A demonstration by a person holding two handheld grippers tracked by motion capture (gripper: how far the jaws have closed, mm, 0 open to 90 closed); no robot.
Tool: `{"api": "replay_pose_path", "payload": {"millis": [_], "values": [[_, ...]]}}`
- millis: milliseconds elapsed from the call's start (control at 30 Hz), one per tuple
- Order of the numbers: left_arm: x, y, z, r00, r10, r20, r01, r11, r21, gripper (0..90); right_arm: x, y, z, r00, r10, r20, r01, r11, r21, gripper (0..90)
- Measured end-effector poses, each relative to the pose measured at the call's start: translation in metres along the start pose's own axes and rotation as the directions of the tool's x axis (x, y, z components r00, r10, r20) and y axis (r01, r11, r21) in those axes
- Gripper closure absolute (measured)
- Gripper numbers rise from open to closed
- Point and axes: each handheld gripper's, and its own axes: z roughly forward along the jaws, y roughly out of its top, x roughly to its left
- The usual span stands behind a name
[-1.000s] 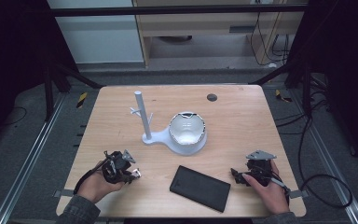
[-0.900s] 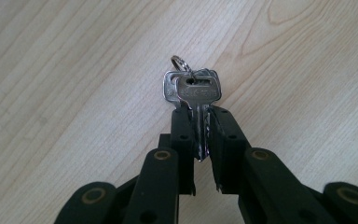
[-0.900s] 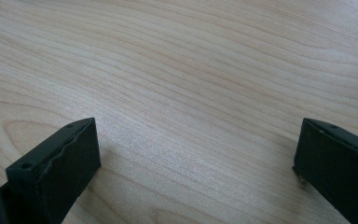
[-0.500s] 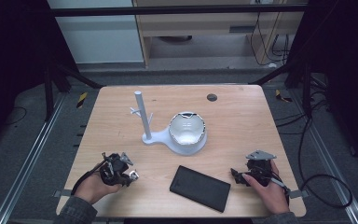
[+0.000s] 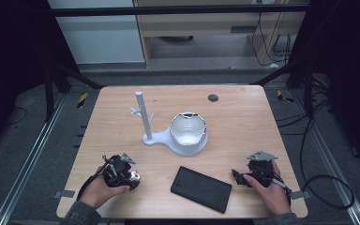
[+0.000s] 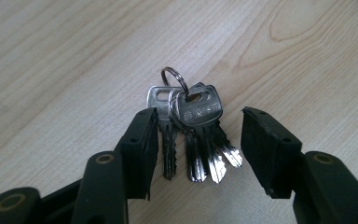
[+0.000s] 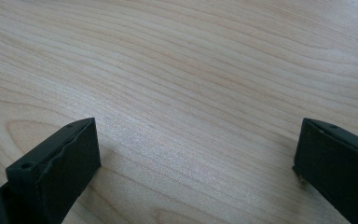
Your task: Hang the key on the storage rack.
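Observation:
A bunch of silver keys [image 6: 193,112] on a ring lies flat on the wooden table [image 5: 243,126], near its front left. My left gripper [image 6: 199,116] straddles the bunch. Its jaws have just been opening and stand apart on either side of the keys, the pads not pressing on them. In the high view the left gripper [image 5: 132,176] sits low at the table's front left, with the keys [image 5: 136,177] at its tip. My right gripper [image 7: 198,126] is open over bare wood, nothing between its fingers. It rests at the front right [image 5: 237,176].
A white stand with an upright post [image 5: 141,117] and a white bowl-like piece [image 5: 188,132] on its base stands mid-table. A flat black case [image 5: 200,189] lies at the front between the two hands. A small dark round spot [image 5: 213,98] marks the far side.
The left hand has shifted only slightly by the keys. The right hand, stand and black case have stayed where they were.

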Motion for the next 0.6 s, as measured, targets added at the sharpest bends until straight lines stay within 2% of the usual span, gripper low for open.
{"api": "replay_pose_path", "payload": {"millis": [67, 167, 200, 267, 300, 333, 400, 433, 600], "values": [[-0.0005, 0.0005, 0.0009, 0.9999, 0.006, -0.013, -0.006, 1.0000, -0.003, 46.5, 0.0001, 0.0000, 0.0000, 1.0000, 0.001, 0.000, -0.001, 1.0000, 0.000, 0.4], [-0.0010, 0.0021, -0.0002, 0.9987, 0.020, -0.046, -0.019, 0.9997, 0.016, 60.7, 0.0004, -0.0001, 0.0000, 1.0000, -0.002, -0.003, 0.002, 1.0000, -0.001, 0.4], [-0.0010, 0.0021, -0.0002, 0.9987, 0.020, -0.046, -0.019, 0.9997, 0.016, 66.3, 0.0004, -0.0001, 0.0000, 1.0000, -0.002, -0.003, 0.002, 1.0000, -0.001, 0.4], [0.0001, 0.0018, -0.0014, 0.9987, 0.031, -0.039, -0.030, 0.9992, 0.027, 68.8, 0.0005, 0.0000, 0.0000, 1.0000, -0.002, -0.004, 0.002, 1.0000, -0.001, 0.4], [0.0006, 0.0018, -0.0021, 0.9984, 0.047, -0.032, -0.046, 0.9982, 0.038, 78.5, 0.0006, -0.0001, 0.0000, 1.0000, -0.001, -0.004, 0.001, 1.0000, 0.000, 0.4], [0.0011, 0.0018, -0.0023, 0.9985, 0.048, -0.025, -0.047, 0.9980, 0.041, 82.2, 0.0011, 0.0002, -0.0005, 0.9999, 0.006, -0.008, -0.006, 1.0000, 0.003, 0.4], [0.0007, 0.0022, -0.0023, 0.9977, 0.062, -0.026, -0.061, 0.9970, 0.047, 83.1, 0.0011, 0.0001, -0.0003, 1.0000, 0.003, -0.007, -0.003, 1.0000, 0.002, 0.4], [-0.0005, 0.0026, -0.0024, 0.9965, 0.073, -0.041, -0.071, 0.9963, 0.049, 83.1, 0.0011, 0.0001, -0.0003, 1.0000, 0.001, -0.005, -0.001, 1.0000, 0.002, 0.4], [-0.0014, 0.0048, -0.0085, 0.9949, 0.083, -0.057, -0.081, 0.9961, 0.037, 83.2, 0.0013, 0.0000, -0.0001, 1.0000, -0.002, -0.002, 0.002, 1.0000, 0.002, 0.4]]}}
